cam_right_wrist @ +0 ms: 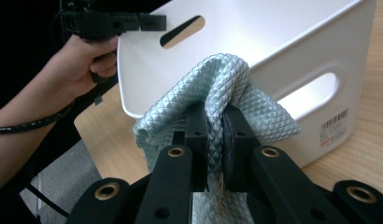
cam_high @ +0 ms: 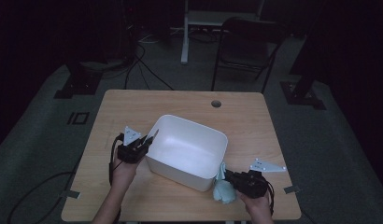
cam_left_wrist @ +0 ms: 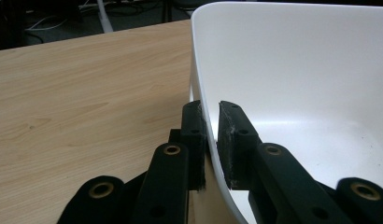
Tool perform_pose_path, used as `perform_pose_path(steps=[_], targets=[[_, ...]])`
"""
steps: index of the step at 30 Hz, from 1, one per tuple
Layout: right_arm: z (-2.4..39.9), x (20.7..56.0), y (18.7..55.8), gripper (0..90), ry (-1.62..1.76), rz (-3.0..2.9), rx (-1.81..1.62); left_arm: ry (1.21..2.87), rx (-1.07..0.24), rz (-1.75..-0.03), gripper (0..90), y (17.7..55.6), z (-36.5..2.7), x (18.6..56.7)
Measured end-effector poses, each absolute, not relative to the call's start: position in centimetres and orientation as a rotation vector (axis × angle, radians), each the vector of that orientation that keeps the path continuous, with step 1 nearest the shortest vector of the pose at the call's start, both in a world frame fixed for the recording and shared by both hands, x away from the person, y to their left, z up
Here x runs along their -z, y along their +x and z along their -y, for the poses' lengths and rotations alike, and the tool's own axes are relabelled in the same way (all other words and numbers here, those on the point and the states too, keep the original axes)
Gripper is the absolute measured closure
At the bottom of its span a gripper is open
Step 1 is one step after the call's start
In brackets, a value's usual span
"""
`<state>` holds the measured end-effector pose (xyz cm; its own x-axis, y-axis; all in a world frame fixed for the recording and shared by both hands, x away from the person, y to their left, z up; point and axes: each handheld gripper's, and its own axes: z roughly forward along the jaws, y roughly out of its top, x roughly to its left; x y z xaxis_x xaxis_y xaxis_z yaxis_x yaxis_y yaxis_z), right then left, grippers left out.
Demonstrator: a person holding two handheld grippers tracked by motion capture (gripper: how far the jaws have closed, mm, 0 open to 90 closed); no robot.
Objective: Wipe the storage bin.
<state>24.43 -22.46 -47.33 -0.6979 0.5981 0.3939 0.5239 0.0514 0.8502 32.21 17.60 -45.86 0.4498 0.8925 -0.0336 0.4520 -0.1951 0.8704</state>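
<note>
The tub's (cam_high: 187, 151) rim is clamped by the left hand-held gripper (cam_left_wrist: 210, 135) on the table (cam_high: 133, 107). A pale blue cloth (cam_right_wrist: 227, 93) is pinched by the right hand-held gripper (cam_right_wrist: 215, 140), just beside the tub's near wall.

Probably lab: floor cables (cam_high: 138, 65), rig stands (cam_high: 75, 81).

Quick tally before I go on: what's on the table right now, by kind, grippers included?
White bin: 1, its rim clamped by the left gripper
Light blue cloth: 1, held by the right gripper
Grippers: 2
Total: 4
</note>
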Motion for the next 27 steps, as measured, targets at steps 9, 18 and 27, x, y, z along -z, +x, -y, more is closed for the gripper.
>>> perform_pose_path(steps=[9,18,27], targets=[[21.9,48.5,24.9,82.8,1.215,-2.256,-1.677,1.821,-0.628,-1.14,81.2,32.2,-17.5,45.8],[22.4,47.7,25.5,82.7,1.214,-2.233,-1.687,1.824,-0.619,-1.134,80.8,32.3,-17.6,45.9],[22.5,48.8,26.2,82.7,1.241,-2.281,-1.67,1.817,-0.624,-1.139,80.9,32.3,-17.5,45.9]])
